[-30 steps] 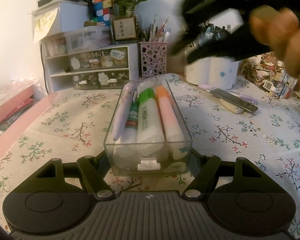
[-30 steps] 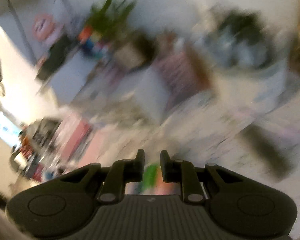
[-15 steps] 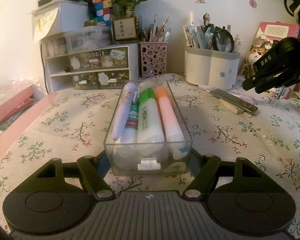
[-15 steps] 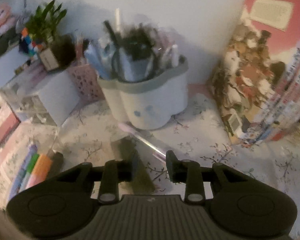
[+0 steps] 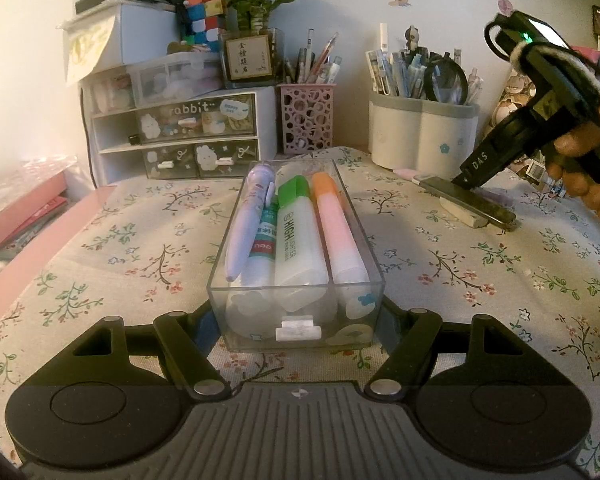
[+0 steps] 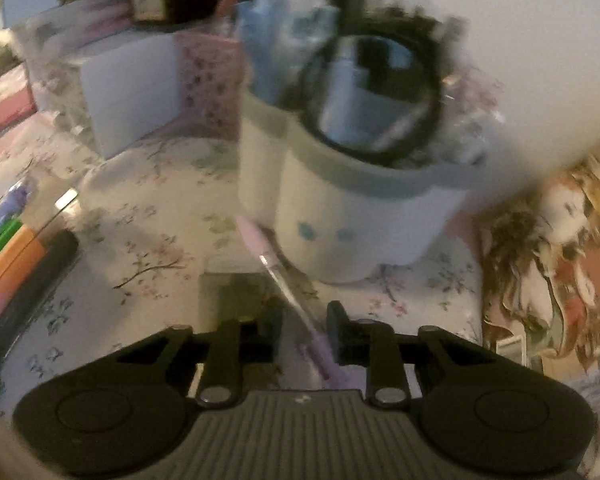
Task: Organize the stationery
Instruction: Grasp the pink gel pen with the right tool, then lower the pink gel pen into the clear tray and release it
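**Left gripper clamped on the clear tray; right gripper lowered over a lilac pen**

Nearest the left wrist camera, the left gripper (image 5: 296, 320) has its two matte black fingers pressed against the side walls of a clear, hard plastic tray (image 5: 374, 264), a rectangular box with straight walls, which it holds. The tray rests on a floral cloth-covered table (image 5: 480, 280). Its long axis runs away from the camera. Inside lie four smooth plastic barrels parallel to that axis: a lilac pen (image 5: 248, 220) with its tip toward the camera, a correction-fluid tube with a teal label (image 5: 262, 244), a green-capped highlighter (image 5: 296, 240) and an orange-capped highlighter (image 5: 336, 228), both caps pointing away.

Farther right on the cloth, a flat dark ruler-like bar (image 5: 472, 202) lies over a pale eraser (image 5: 460, 214). The right gripper (image 6: 304, 332), held in a hand (image 5: 580, 164), points steeply down onto this spot. Its jaws are closing, with a thin lilac-capped pen (image 6: 288, 288) lying diagonally between the fingers; blur hides whether the pads touch it.

Behind stand a white, lobed pen pot with a grey rim (image 5: 420, 132), a pink perforated pen cup (image 5: 306, 118) and a small drawer unit (image 5: 172, 140).

Compared with half a second ago, the tray and left gripper are unchanged, while the right gripper has descended to the bar, and the pen pot appears larger in its view.
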Motion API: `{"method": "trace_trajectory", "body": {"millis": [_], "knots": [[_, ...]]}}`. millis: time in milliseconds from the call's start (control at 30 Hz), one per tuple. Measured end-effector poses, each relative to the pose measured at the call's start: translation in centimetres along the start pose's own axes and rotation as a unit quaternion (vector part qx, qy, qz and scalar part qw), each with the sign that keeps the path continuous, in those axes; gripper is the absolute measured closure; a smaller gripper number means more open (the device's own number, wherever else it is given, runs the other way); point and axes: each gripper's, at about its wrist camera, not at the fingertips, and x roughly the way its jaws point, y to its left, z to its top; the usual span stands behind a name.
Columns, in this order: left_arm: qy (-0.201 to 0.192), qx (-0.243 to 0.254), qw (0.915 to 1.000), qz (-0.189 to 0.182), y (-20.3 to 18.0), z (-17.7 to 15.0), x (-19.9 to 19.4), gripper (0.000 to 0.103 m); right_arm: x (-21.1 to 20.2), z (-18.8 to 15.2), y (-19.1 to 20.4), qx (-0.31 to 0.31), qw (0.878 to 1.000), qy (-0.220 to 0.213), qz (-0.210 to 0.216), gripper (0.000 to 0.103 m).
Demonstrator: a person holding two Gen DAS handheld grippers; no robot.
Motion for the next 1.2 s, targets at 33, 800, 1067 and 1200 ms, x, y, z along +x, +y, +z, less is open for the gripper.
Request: {"method": "trace_trajectory", "body": {"millis": [33,800,1067,1200], "knots": [[0.0,0.0,1.0,0.0,0.0,0.0,0.0,0.03,-0.2,0.0,0.0,0.004,1.0,0.005,0.004,0.086],[0.0,0.0,1.0,0.0,0.0,0.0,0.0,0.03,-8.6,-3.5,1.2,0.369,0.905,-0.023,0.213,0.092],[0.0,0.001,1.0,0.0,0.0,0.0,0.0,0.03,-8.3,-0.7,6.9,0.351,0.906,-0.006,0.238,0.091],[0.0,0.001,1.0,0.0,0.0,0.0,0.0,0.03,-8.0,-0.7,7.1,0.369,0.9,0.011,0.232,0.091]]}}
